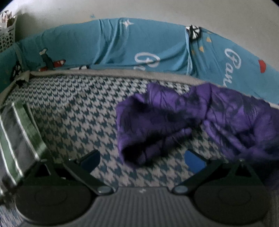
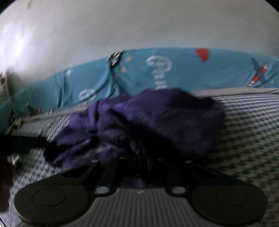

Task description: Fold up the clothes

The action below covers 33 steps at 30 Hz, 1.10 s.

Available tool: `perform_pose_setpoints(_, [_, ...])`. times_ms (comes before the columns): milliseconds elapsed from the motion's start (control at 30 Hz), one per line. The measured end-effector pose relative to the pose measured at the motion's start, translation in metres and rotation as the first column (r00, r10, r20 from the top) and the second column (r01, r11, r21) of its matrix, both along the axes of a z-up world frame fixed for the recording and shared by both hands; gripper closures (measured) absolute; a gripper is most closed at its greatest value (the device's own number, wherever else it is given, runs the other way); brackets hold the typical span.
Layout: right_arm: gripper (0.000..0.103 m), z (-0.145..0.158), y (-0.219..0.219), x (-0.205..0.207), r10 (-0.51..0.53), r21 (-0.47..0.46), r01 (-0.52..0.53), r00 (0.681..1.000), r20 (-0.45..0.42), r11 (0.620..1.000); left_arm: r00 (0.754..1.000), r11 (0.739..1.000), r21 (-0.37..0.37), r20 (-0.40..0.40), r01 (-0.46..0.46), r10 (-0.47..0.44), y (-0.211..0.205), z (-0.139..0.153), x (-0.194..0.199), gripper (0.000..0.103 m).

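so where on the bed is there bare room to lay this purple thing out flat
Bare houndstooth cover lies between the striped green cloth and the purple garment, back to the teal bumper. More shows right of the garment in the right wrist view. The middle is crowded, with the right gripper in the bunched fabric.

Both views sit low over the houndstooth bed cover [image 1: 73, 111], looking forward along each gripper's fingers toward the teal printed bumper [image 1: 122, 45] and the pale wall [image 1: 157, 10] behind. Left wrist view has the purple garment [image 1: 174, 118] just ahead, right of centre. Right wrist view is closer, the garment [image 2: 157, 118] filling its centre. Shared: garment, cover, bumper, wall.
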State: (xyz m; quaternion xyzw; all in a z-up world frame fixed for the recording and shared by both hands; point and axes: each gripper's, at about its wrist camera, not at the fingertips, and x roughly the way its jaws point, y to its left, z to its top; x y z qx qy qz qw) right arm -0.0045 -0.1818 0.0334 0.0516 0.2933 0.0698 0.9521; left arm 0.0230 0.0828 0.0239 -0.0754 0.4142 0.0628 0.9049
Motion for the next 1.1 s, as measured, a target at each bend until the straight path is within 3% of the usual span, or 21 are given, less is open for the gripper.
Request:
perform_pose_setpoints(233, [0.093, 0.027, -0.064, -0.014, -0.157, 0.041, 0.155, 0.985, 0.069, 0.987, 0.999, 0.999, -0.026, -0.032, 0.031, -0.032, -0.019, -0.018, -0.029, 0.0])
perform_pose_setpoints(600, [0.093, 0.022, -0.139, -0.025, -0.385, 0.024, 0.385, 0.921, 0.062, 0.923, 0.99, 0.993, -0.004, -0.08, 0.114, -0.114, -0.051, -0.046, -0.066, 0.0])
perform_pose_setpoints(867, [0.093, 0.017, -0.178, -0.036, -0.578, 0.025, 0.577, 0.814, 0.057, 0.816, 0.99, 0.989, 0.061, -0.063, 0.134, -0.13, -0.065, -0.052, -0.081, 0.0])
perform_pose_setpoints(1100, [0.093, 0.014, -0.211, -0.045, -0.691, 0.056, 0.689, 0.722, 0.022, 0.722, 0.99, 0.99, 0.059, -0.048, 0.132, -0.129, -0.064, -0.054, -0.087, 0.0])
